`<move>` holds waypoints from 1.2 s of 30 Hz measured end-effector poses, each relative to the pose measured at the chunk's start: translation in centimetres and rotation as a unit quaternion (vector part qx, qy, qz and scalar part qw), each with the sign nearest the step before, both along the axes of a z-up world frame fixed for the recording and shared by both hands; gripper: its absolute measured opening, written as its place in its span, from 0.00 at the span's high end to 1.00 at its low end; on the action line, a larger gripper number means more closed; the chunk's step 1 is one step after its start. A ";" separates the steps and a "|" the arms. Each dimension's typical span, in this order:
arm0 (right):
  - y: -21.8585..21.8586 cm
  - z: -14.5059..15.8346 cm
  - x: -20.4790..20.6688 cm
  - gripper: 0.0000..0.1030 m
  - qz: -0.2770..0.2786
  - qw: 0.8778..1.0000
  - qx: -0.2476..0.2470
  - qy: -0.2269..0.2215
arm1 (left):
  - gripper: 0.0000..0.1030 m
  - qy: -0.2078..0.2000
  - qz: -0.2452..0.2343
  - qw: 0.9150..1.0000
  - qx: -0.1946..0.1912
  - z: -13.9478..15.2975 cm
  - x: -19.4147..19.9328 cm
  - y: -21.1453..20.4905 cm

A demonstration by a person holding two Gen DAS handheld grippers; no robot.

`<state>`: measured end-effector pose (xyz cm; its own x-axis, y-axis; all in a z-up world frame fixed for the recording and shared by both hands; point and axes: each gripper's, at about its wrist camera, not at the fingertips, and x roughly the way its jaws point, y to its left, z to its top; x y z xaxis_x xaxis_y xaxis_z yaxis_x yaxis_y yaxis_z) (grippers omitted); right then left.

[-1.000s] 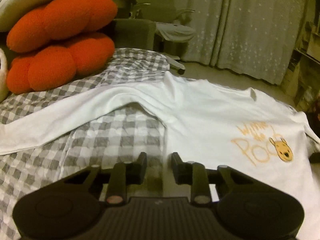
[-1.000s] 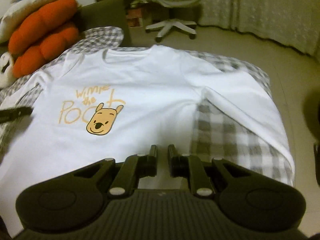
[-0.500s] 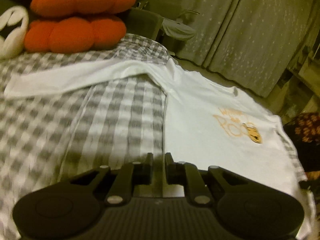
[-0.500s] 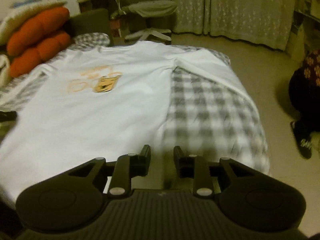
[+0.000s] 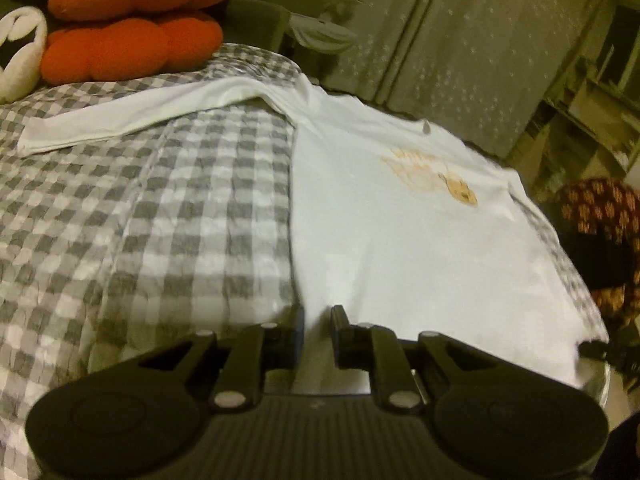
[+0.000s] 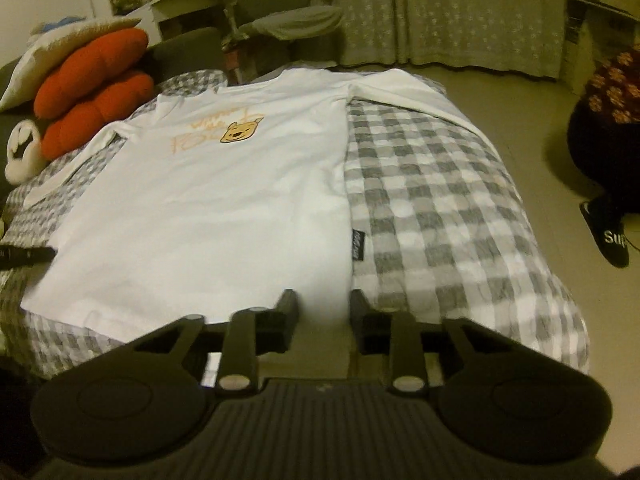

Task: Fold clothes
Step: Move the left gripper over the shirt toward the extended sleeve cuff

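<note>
One white shirt is seen spread flat, print side up, on one grey-checked bedspread; two long sleeves are stretched out from the shirt, one to each side. One bear-face print is noted on the shirt's chest. Two orange cushions are stacked beyond the shirt's left sleeve, with one white plush toy beside them. One office chair and one curtain are noted beyond the shirt's collar. The left gripper is held at the shirt's near left hem corner, jaws narrowly parted, nothing clamped. The right gripper is held at the shirt's near right hem corner, jaws slightly apart and just closing, nothing pinched between them. Compared with a second earlier, both grippers are drawn back from the shirt's middle to its hem, so the print is seen farther away.
</note>
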<state>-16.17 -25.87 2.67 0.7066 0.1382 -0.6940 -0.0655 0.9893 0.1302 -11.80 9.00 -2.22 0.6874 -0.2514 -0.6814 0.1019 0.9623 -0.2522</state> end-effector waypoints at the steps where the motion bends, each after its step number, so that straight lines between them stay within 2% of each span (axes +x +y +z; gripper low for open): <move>1: 0.0 0.0 -0.2 0.89 -0.003 1.000 -0.003 -0.003 | 0.89 -0.002 -0.004 1.000 0.008 0.0 -0.1 -0.2; 2: 0.1 -0.1 -0.5 0.94 -0.006 1.000 -0.005 -0.005 | 0.93 -0.004 -0.008 1.000 0.016 0.0 -0.1 -0.5; 4: -0.2 0.2 -1.1 0.96 -0.015 1.000 -0.004 -0.015 | 0.96 -0.005 -0.009 1.000 0.016 0.0 -0.2 -0.5; 7: -1.1 1.1 -2.4 0.97 -0.033 0.999 0.010 -0.038 | 0.96 -0.010 0.001 1.000 -0.023 0.5 -0.9 0.6; 8: -1.4 1.4 -2.9 0.97 -0.039 0.998 0.014 -0.046 | 0.96 -0.016 0.003 1.000 -0.024 0.7 -1.3 0.7; 11: -1.3 1.6 -3.6 0.97 -0.047 0.998 0.003 -0.049 | 0.97 -0.015 -0.002 1.000 -0.011 0.4 -2.0 0.0; 14: -0.4 0.2 -2.2 0.97 -0.044 0.998 -0.029 -0.020 | 0.97 -0.011 -0.004 1.000 0.013 0.1 -1.9 -0.7; 17: -0.6 0.0 -1.9 0.97 -0.048 0.998 -0.026 -0.015 | 0.96 -0.008 0.002 1.000 0.015 0.1 -1.7 -0.4; 22: -0.7 2.1 -3.5 0.97 -0.052 0.997 -0.009 -0.057 | 0.96 -0.016 0.001 1.000 -0.003 0.6 -2.0 0.0; 24: -0.7 2.1 -3.4 0.97 -0.051 0.997 -0.012 -0.055 | 0.96 -0.021 0.000 1.000 -0.010 0.8 -2.2 0.1; 28: 0.1 1.3 -2.6 0.95 -0.044 0.997 -0.046 -0.042 | 0.94 -0.006 -0.001 1.000 0.023 0.1 -1.4 -0.7; 29: 0.4 1.1 -2.4 0.94 -0.043 0.997 -0.056 -0.040 | 0.91 -0.004 0.002 1.000 0.020 0.1 -1.3 -0.5; 30: 0.7 0.9 -2.2 0.85 -0.041 0.996 -0.066 -0.038 | 0.89 -0.003 0.005 1.000 0.010 0.2 -1.3 -0.2; 32: 0.9 0.8 -2.0 0.84 -0.043 0.995 -0.078 -0.040 | 0.85 -0.004 0.022 1.000 -0.010 0.4 -1.2 0.7; 36: 0.6 1.6 -1.8 0.84 -0.040 0.995 -0.060 -0.069 | 0.85 -0.019 0.065 0.997 -0.033 1.2 -0.7 2.5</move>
